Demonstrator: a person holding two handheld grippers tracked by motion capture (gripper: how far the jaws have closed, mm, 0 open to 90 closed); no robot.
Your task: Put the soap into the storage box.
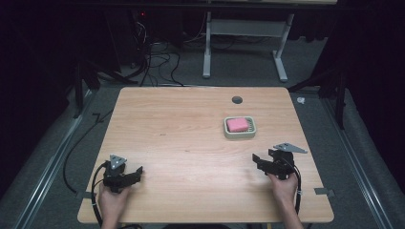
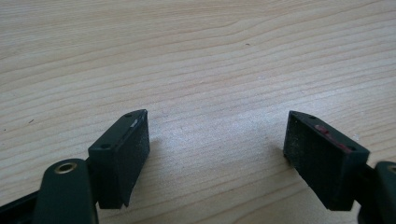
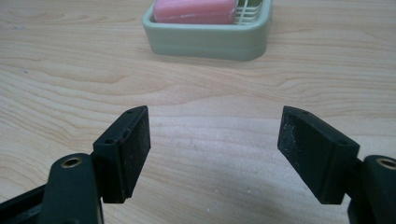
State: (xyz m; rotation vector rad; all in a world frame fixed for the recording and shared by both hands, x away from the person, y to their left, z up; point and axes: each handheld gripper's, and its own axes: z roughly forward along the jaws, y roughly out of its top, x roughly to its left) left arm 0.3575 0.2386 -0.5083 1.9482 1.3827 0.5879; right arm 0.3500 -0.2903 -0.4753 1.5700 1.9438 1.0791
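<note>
At the near edge of the wooden table (image 1: 191, 143), the left gripper (image 1: 136, 174) sits at about seven o'clock and the right gripper (image 1: 257, 162) at about five o'clock; both have their jaws spread wide with nothing between them. Farther off, at about one o'clock from the table's centre, the pink soap (image 1: 237, 124) lies in the pale green dish (image 1: 239, 135); from the right gripper it stands at twelve o'clock, well apart.

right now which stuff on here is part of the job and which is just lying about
Part of the job:
- pink soap
- soap dish
- right tool, open, nearest the dish
- left tool, open

Just lying about:
- cables on the floor
- table frame behind
</note>
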